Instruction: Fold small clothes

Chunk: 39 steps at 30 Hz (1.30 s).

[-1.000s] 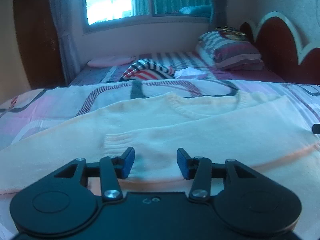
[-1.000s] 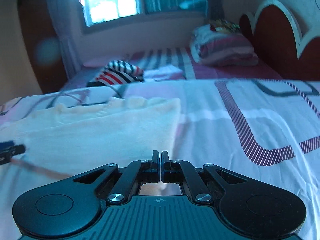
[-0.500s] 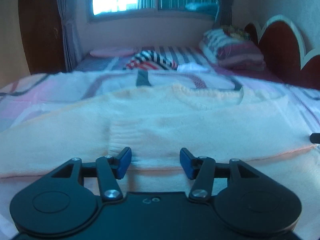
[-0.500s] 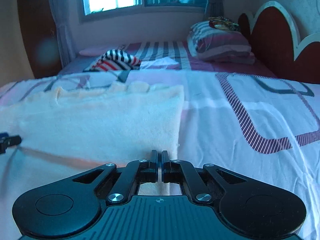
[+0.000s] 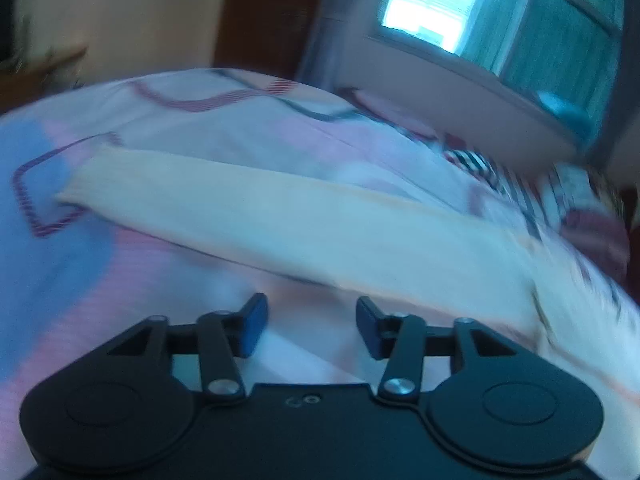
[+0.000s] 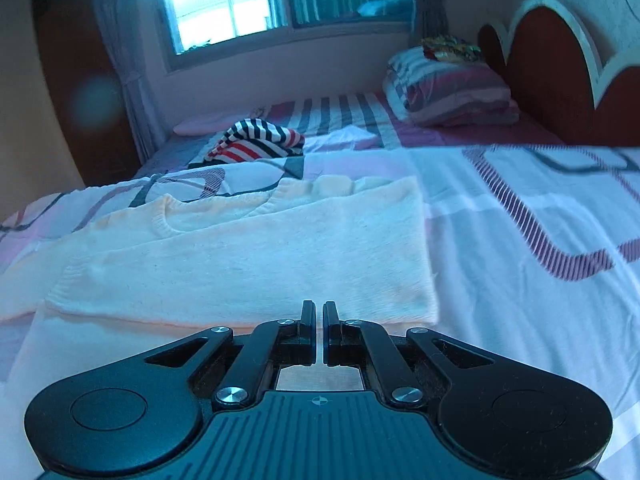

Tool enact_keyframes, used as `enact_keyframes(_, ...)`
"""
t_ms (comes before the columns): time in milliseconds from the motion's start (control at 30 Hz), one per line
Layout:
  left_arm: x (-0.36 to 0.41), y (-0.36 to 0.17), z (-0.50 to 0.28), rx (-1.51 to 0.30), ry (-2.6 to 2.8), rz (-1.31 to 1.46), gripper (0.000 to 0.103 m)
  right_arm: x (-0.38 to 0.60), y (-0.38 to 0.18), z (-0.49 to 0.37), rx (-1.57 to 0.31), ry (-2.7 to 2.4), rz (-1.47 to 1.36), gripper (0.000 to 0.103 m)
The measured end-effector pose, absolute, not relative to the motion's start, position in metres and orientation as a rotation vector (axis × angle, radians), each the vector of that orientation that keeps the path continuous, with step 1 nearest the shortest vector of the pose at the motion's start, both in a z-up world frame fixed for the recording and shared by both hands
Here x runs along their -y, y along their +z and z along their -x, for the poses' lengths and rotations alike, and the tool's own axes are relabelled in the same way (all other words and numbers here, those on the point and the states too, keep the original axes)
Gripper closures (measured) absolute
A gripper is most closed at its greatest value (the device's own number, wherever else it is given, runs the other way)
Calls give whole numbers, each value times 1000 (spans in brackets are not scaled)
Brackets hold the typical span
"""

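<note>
A cream knit sweater (image 6: pixel 256 256) lies flat on the bed, its right sleeve folded across the body. In the left wrist view, which is blurred and tilted, its other sleeve (image 5: pixel 248 208) stretches out to the left over the sheet. My left gripper (image 5: pixel 308 318) is open and empty, just in front of the sweater's near edge. My right gripper (image 6: pixel 319 312) is shut with nothing between its fingers, at the near hem of the sweater, close to the right folded edge.
The bed has a patterned sheet (image 6: pixel 520 240) with pink, white and blue blocks. A striped garment (image 6: pixel 256 144) lies behind the sweater. Pillows (image 6: pixel 448 92) and a red headboard (image 6: pixel 560 80) are at the far right. A window (image 6: pixel 224 0) is behind.
My left gripper has swung left and tilted, so its view now shows the outstretched sleeve. My right gripper has drawn back slightly and stays shut.
</note>
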<state>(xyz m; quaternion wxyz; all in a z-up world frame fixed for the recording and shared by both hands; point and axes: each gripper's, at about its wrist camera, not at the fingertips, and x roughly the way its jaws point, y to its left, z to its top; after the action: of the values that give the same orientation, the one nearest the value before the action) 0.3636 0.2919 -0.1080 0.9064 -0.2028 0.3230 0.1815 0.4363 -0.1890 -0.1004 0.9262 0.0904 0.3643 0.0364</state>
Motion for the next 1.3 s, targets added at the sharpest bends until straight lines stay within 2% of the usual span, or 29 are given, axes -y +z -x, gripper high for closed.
enact_keyframes(100, -334, -105, -355, -631, 447, 510, 58, 182, -100, -441, -758, 54, -201, 102)
enact_keyframes(167, -363, -108, -348, -583, 477, 632, 58, 178, -98, -442, -757, 53, -214, 98)
enact_keyframes(200, -377, -110, -343, -560, 482, 692, 58, 177, -97, -443, -759, 51, -224, 80)
enact_keyframes(233, -391, -113, -338, -536, 485, 756, 61, 175, -95, -443, -757, 47, -231, 50)
enact_keyframes(267, -403, -115, -337, -516, 490, 815, 63, 174, -94, -443, -750, 37, -229, 42)
enact_keyframes(333, -420, -118, -337, -489, 500, 889, 66, 171, -89, -443, -726, 28, -222, 42)
enact_keyframes(400, -428, -119, -343, -492, 514, 895, 74, 169, -87, -445, -722, 24, -227, 42)
enact_keyframes(433, -431, -119, -347, -502, 525, 882, 85, 169, -86, -446, -719, 15, -222, 43)
enact_keyframes(467, -434, -119, -352, -521, 534, 864, 101, 168, -85, -447, -715, 7, -217, 44)
enact_keyframes(533, -441, -119, -356, -527, 545, 852, 101, 169, -85, -449, -723, 6, -220, 50)
enact_keyframes(667, -433, -93, -358, -440, 542, 780, 101, 172, -86, -448, -726, -8, -211, 50)
enact_keyframes(867, -417, -87, -385, -525, 542, 646, 101, 186, -93, -446, -732, -23, -232, 50)
enact_keyframes(1033, -347, -65, -398, -512, 381, 483, 101, 200, -94, -444, -706, -26, -254, 50)
enact_keyframes(1300, -183, -46, -450, -517, 86, 235, 101, 220, -84, -437, -665, -13, -287, 50)
